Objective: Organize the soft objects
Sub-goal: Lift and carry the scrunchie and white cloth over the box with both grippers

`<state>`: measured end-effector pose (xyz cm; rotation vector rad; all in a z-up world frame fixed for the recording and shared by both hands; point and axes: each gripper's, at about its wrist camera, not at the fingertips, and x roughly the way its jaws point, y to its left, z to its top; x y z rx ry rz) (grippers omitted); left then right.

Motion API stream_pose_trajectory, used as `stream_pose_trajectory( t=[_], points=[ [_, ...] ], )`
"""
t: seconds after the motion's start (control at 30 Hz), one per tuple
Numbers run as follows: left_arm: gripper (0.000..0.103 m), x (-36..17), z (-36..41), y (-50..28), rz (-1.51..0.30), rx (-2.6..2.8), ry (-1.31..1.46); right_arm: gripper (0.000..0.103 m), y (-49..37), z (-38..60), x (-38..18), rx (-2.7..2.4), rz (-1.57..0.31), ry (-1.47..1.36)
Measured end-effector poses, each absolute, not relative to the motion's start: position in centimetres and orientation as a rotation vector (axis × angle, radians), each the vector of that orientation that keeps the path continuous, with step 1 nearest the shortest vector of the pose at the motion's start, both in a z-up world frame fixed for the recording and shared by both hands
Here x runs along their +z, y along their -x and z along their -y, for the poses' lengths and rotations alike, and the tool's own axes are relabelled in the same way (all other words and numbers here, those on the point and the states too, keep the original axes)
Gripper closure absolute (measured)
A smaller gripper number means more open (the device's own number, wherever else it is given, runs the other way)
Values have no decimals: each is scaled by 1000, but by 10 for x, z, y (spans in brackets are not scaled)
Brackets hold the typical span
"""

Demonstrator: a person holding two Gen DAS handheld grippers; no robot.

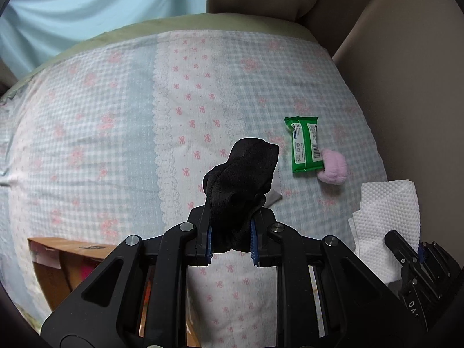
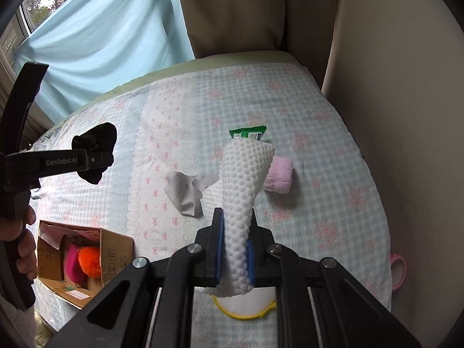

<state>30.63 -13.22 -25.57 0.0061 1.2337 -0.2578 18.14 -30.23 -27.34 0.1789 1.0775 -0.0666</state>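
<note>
Bed cover (image 1: 116, 116), gingham with pink bows: bears all loose items. Cardboard box (image 2: 116, 246), open, at the bed's near left edge: holds pink and orange fluffy items (image 2: 84, 264). Left gripper (image 1: 232, 240): clamped on a black cloth (image 1: 243, 179), raised above the cover. Right gripper (image 2: 235, 258): clamped on a white dimpled cloth (image 2: 246, 179), held upright. Green packet (image 1: 304, 145): flat on the cover, touching a pink fuzzy roll (image 1: 333, 168). Grey cloth (image 2: 185, 191): crumpled, near centre.

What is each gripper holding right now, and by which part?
Left gripper: black cloth, pinched at its lower end. Right gripper: white dimpled cloth, pinched near its lower end.
</note>
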Motion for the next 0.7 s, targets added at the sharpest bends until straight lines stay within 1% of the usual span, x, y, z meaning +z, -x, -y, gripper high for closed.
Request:
stream_pose_trajectory(
  t=[0.23, 0.4, 0.57, 0.7],
  points=[
    [87, -190, 102, -238, -1157, -221, 43, 91, -161, 284, -202, -17, -1023, -132],
    [87, -158, 59, -193, -1132, -149, 61, 91, -151, 250, -168, 59, -1002, -108],
    [87, -147, -3, -160, -1126, -69, 94, 91, -142, 197, -149, 170, -979, -79],
    [87, -155, -55, -145, -1140, -24, 105, 91, -139, 148, -144, 239, -979, -72]
  ],
)
